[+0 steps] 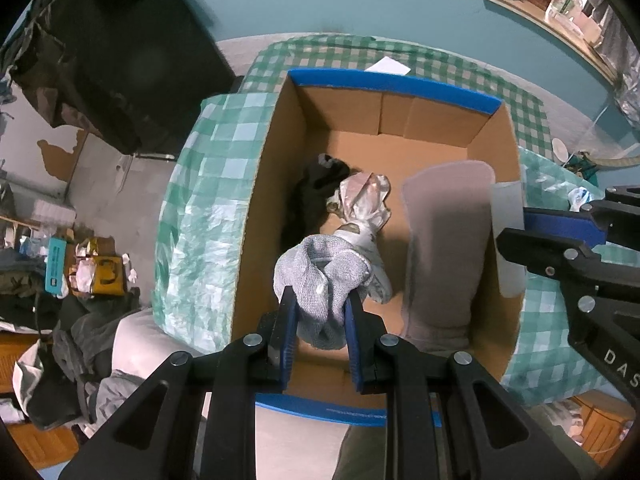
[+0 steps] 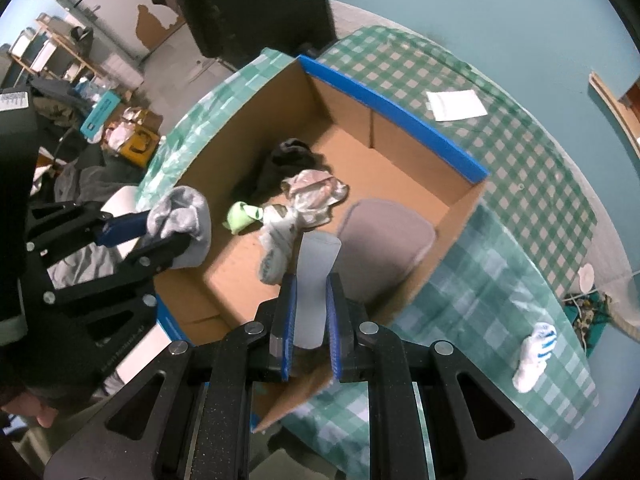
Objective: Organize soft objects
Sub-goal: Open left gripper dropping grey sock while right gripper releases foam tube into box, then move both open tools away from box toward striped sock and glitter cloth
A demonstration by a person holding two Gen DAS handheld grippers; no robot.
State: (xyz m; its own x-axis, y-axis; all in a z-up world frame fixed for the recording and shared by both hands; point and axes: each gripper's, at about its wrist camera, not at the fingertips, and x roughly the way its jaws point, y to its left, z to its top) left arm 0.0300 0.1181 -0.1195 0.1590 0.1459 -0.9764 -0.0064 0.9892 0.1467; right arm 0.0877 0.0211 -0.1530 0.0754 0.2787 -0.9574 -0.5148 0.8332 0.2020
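An open cardboard box [image 1: 492,152] with blue-taped rims stands on a green checked tablecloth; it also shows in the right wrist view [image 2: 460,196]. My left gripper [image 1: 320,312] is shut on a grey sock [image 1: 316,276] and holds it over the box's near left side; the sock also shows in the right wrist view [image 2: 184,220]. My right gripper [image 2: 311,320] is shut on a pale grey insole [image 2: 316,276] at the box's right wall, beside a grey insole [image 1: 444,240] leaning inside. On the box floor lie a black sock [image 1: 316,188], a crumpled patterned cloth [image 1: 364,200] and a light green sock [image 2: 240,218].
A white sock with blue stripes [image 2: 534,354] lies on the tablecloth [image 2: 500,280] right of the box. A white paper [image 2: 456,105] lies behind the box. A dark chair [image 1: 120,64] stands at the far left. Clothes and clutter cover the floor [image 1: 72,272] on the left.
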